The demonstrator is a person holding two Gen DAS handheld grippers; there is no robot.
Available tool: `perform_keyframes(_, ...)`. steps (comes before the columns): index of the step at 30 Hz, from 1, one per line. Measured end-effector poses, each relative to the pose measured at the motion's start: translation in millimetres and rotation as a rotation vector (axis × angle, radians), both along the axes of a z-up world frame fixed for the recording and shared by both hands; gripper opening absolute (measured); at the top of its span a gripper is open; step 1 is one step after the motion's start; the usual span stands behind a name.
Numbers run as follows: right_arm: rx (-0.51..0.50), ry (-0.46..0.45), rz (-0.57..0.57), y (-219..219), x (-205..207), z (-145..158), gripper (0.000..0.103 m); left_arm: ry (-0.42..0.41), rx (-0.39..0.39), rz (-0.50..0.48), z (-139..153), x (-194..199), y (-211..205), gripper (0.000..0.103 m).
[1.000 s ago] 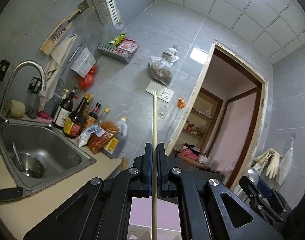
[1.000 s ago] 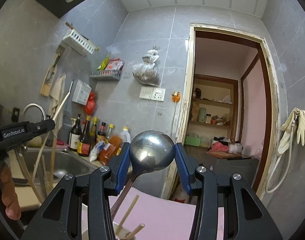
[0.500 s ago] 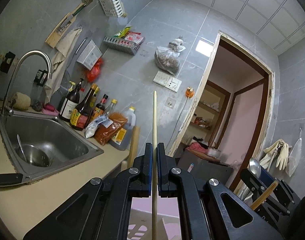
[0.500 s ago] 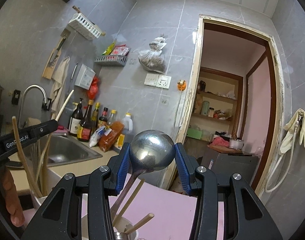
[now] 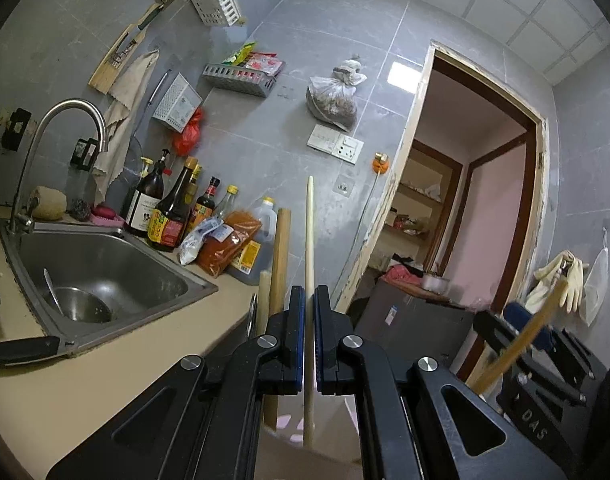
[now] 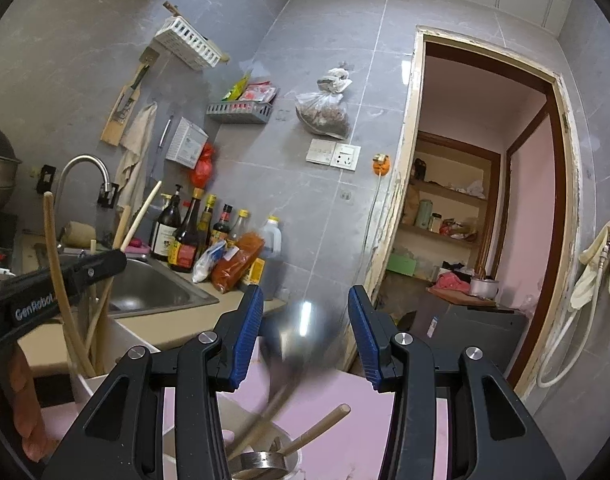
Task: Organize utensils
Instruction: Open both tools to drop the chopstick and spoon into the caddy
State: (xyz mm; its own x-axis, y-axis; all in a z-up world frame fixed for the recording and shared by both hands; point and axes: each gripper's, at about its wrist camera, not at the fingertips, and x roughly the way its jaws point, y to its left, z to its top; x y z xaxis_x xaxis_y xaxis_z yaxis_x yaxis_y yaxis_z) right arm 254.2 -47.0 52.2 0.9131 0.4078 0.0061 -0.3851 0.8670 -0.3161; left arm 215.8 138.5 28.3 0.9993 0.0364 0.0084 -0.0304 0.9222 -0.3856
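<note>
Left wrist view: left hand-held gripper (image 5: 309, 300) clamps a pale wooden chopstick (image 5: 309, 240) upright; beige surface (image 5: 105, 372) edge at 9 o'clock. Right hand-held gripper (image 6: 305, 312) stands apart around a blurred steel ladle (image 6: 301, 336).

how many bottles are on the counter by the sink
About 7, in one cluster right of the steel sink: dark sauce bottles at left, a clear plastic jug at right; more may be hidden.
</note>
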Motion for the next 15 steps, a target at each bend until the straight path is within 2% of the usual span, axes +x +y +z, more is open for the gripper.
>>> perform_keyframes(6,0.025,0.003,0.018,-2,-3,3,0.042,0.013,0.03,-0.011,-3,-8,-4,0.003)
perform_keyframes(12,0.046,0.002,0.021,-3,-6,4,0.043,0.017,0.025,-0.003,0,-14,-4,0.004)
perform_keyframes(14,0.056,0.003,0.021,-4,-5,6,0.046,0.018,0.039,0.015,2,-17,-5,0.009)
perform_keyframes(15,0.064,0.002,0.022,-5,-5,7,0.047,0.017,0.049,0.024,2,-18,-7,0.015)
